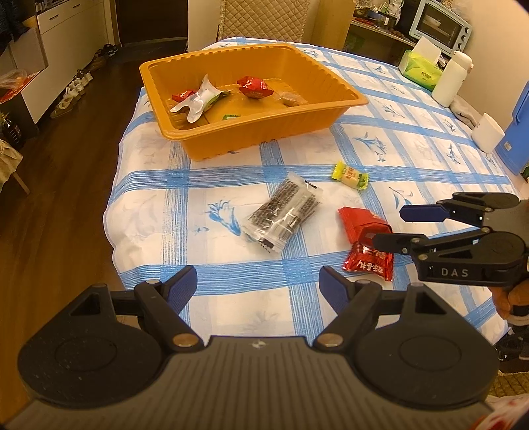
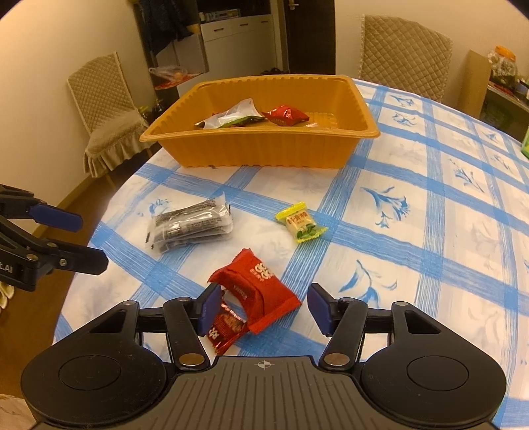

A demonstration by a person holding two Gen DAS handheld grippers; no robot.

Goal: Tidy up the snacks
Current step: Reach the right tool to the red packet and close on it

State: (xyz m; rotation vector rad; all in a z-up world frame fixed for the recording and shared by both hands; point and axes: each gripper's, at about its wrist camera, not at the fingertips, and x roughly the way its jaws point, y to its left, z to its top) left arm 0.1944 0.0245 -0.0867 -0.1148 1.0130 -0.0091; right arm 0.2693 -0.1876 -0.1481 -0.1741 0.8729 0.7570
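Red foil marks the nearest snacks: a red packet [image 2: 261, 291] lies on the tablecloth [image 2: 413, 231] right in front of the right gripper [image 2: 263, 309], overlapping a smaller red sachet [image 2: 224, 330] beneath its near edge; the gripper's jaws are spread wide with both wrappers lying in the gap, and the left blue pad [image 2: 210, 307] sits just beside the packet's torn-looking edge, though I cannot tell whether it touches. From the left wrist view the same red packet [image 1: 362, 223] and red sachet [image 1: 370, 261] lie under the tip of the right gripper [image 1: 391, 226], which reaches in from the right side. Beyond them a clear pack of dark sticks [image 2: 191, 225] rests near the table's edge; a small yellow-green candy [image 2: 301, 223] lies well apart to its right; both sit between the red wrappers and the orange tray [image 2: 264, 149]. Inside the tray lie a white-and-green wrapper [image 1: 201, 97], a red wrapped sweet [image 1: 253, 86] and some smaller pieces too small to make out. The left gripper [image 1: 258, 284] hangs above the near edge of the table, jaws spread and nothing between them; it shows in the right wrist view as the left gripper [image 2: 86, 241] at the left border. Farther out, a green tissue box [image 1: 421, 67], a white bottle [image 1: 451, 77] and a toaster oven [image 1: 439, 26] stand at the far right; two quilted chairs [image 2: 105, 109] flank the table.
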